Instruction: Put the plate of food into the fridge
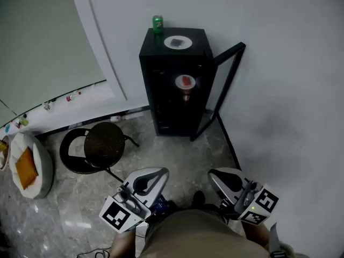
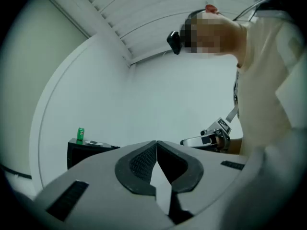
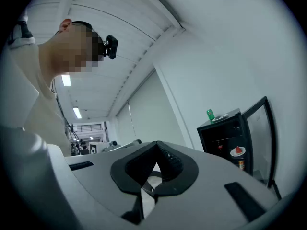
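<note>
The fridge (image 1: 173, 98) stands against the wall with its door (image 1: 226, 85) swung open to the right, bare floor (image 1: 183, 153) in front and a stool (image 1: 102, 144) to its left. The plate of food (image 1: 185, 81) sits on a shelf inside. The left gripper (image 1: 156, 173) and right gripper (image 1: 217, 175) have their jaws together and empty, well back from the fridge.

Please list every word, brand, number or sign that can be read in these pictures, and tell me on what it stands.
No text can be read in any view.
Green can on top of the fridge: its label is too small and blurred to read.
Cubes on the left gripper and the right gripper: black-and-white square patterns only, no letters or numbers.
</note>
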